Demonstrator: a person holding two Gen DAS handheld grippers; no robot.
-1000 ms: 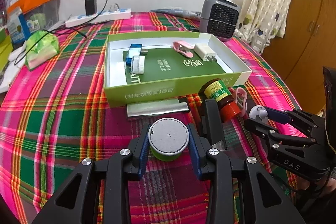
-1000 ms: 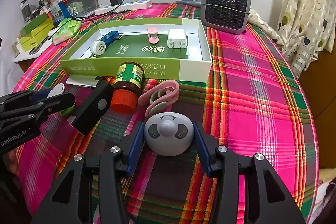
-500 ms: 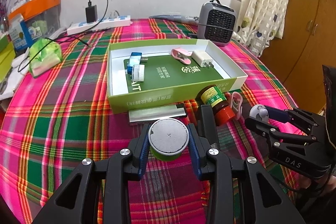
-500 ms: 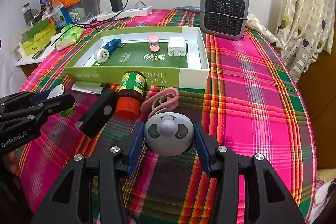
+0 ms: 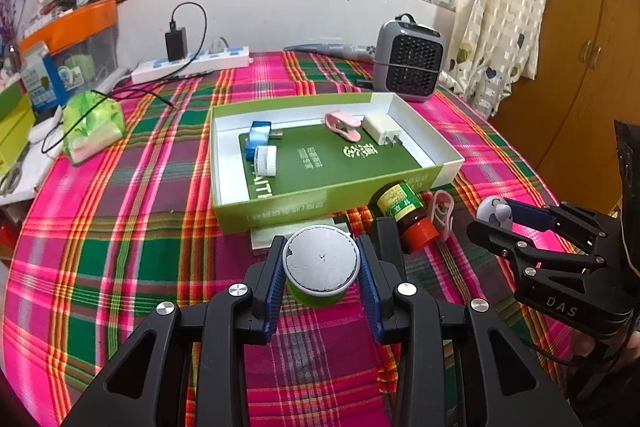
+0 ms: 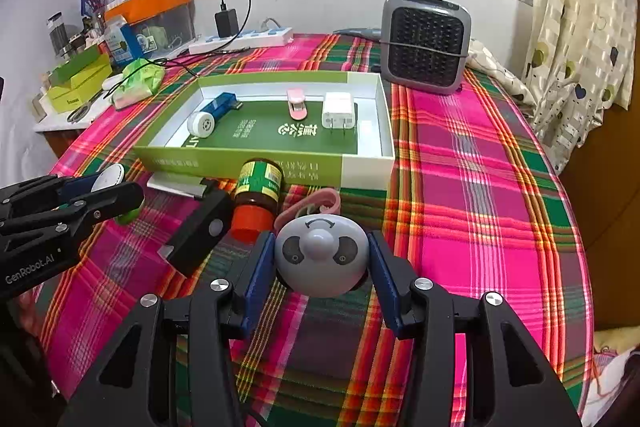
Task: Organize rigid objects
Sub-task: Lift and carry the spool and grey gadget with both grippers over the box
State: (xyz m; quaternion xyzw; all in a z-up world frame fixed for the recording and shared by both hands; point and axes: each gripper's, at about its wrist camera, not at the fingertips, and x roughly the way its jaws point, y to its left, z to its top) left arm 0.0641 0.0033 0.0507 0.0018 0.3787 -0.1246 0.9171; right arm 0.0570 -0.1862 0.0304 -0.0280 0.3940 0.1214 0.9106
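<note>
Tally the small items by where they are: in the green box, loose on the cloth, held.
In the green box: 4
Loose on the cloth: 4
Held by the left hand-held gripper: 1
Held by the right hand-held gripper: 1
Total: 10

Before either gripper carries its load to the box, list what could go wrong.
1. The left gripper holds the round green container only by its sides; it might slip.
2. The brown jar lies on its side beside the box's near wall, close to both paths; a nudge could roll it.
3. The domed grey gadget in the right gripper is curved, so the grip may shift.
</note>
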